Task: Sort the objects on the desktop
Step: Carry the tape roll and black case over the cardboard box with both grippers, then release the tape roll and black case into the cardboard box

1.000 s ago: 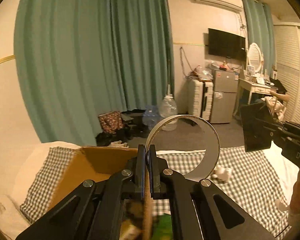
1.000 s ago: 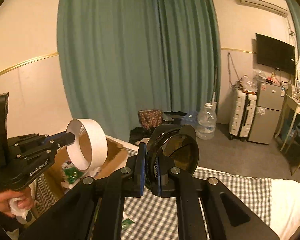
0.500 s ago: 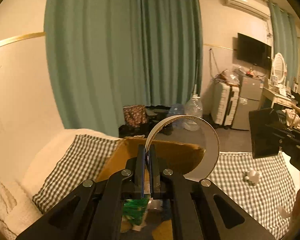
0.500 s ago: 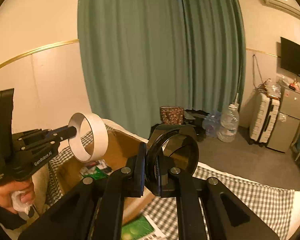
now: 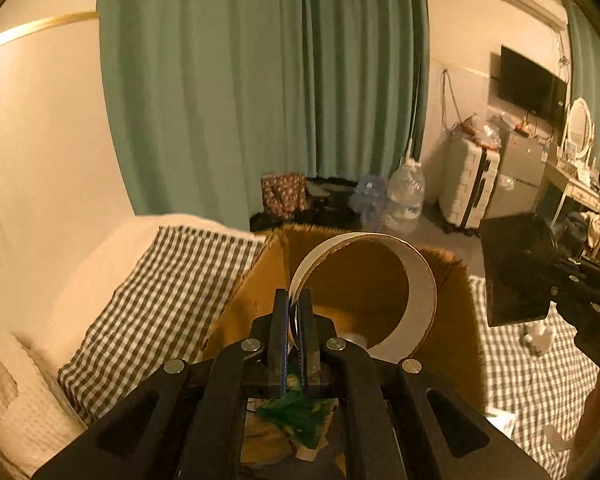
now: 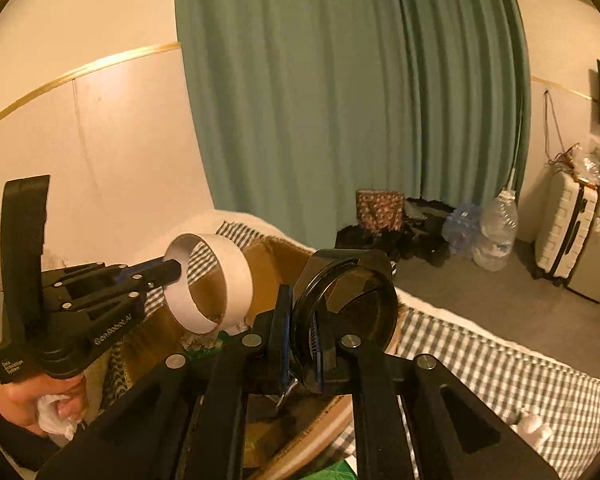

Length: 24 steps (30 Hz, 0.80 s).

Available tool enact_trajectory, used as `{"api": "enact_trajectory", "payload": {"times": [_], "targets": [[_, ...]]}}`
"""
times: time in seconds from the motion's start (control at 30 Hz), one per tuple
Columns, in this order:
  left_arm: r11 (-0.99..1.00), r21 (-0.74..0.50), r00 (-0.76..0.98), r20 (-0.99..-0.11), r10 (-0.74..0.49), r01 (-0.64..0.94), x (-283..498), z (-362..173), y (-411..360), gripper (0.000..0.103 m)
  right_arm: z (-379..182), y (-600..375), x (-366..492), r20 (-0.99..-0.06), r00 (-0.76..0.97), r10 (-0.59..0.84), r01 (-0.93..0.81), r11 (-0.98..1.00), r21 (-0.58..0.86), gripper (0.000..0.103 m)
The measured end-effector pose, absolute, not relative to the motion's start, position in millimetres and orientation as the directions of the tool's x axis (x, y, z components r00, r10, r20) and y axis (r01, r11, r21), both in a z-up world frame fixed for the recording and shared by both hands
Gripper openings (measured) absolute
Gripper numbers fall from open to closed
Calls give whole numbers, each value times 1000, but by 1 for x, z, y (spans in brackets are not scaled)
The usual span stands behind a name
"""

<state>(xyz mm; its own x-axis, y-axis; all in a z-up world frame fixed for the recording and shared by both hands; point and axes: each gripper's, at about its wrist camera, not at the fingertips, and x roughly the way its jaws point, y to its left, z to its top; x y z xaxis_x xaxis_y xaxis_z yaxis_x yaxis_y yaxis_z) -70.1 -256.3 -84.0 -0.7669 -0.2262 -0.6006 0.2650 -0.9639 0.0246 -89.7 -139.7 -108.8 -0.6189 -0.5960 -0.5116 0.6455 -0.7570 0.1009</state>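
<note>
Above the open cardboard box (image 5: 260,292), the left gripper (image 5: 295,300) pinches the wall of a white tape ring (image 5: 420,292). Its jaws are closed tight on that thin wall. The ring stands on edge, and its round hole faces sideways across the box. The box mouth lies right under the ring, so the left hand looks nearer to dropping its thing in.

Just to the right of the box, the right gripper (image 6: 298,312) is clamped on a black round case (image 6: 348,300), held over the box's near edge.

White letters on the left gripper's side read "GenRobot.AI".
</note>
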Motion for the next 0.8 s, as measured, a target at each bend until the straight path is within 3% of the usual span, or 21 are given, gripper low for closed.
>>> {"api": "enact_trajectory", "payload": {"times": [0.27, 0.47, 0.57, 0.63, 0.7, 0.8], "targets": [[-963, 22, -702, -681, -211, 268, -91, -120, -264, 3, -144, -165, -107, -578, -547, -606, 676, -727, 121, 8], [-964, 21, -691, -693, -205, 265, -97, -128, -261, 6, -167, -174, -116, -628, -504, -593, 688, -715, 123, 8], [-960, 35, -676, -702, -222, 279, -101, -130, -262, 18, -172, -175, -119, -640, -498, -586, 688, -716, 120, 9], [-957, 43, -674, -701, -233, 285, -102, -129, -262, 42, -171, -175, -118, -644, -489, -588, 695, -709, 119, 10], [-959, 30, -692, -686, -226, 283, -98, -121, -259, 58, -168, -174, -117, -643, -502, -578, 695, -712, 98, 15], [-957, 27, -712, -663, -232, 288, -93, -109, -255, 83, -154, -166, -112, -617, -531, -582, 687, -722, 90, 29]]}}
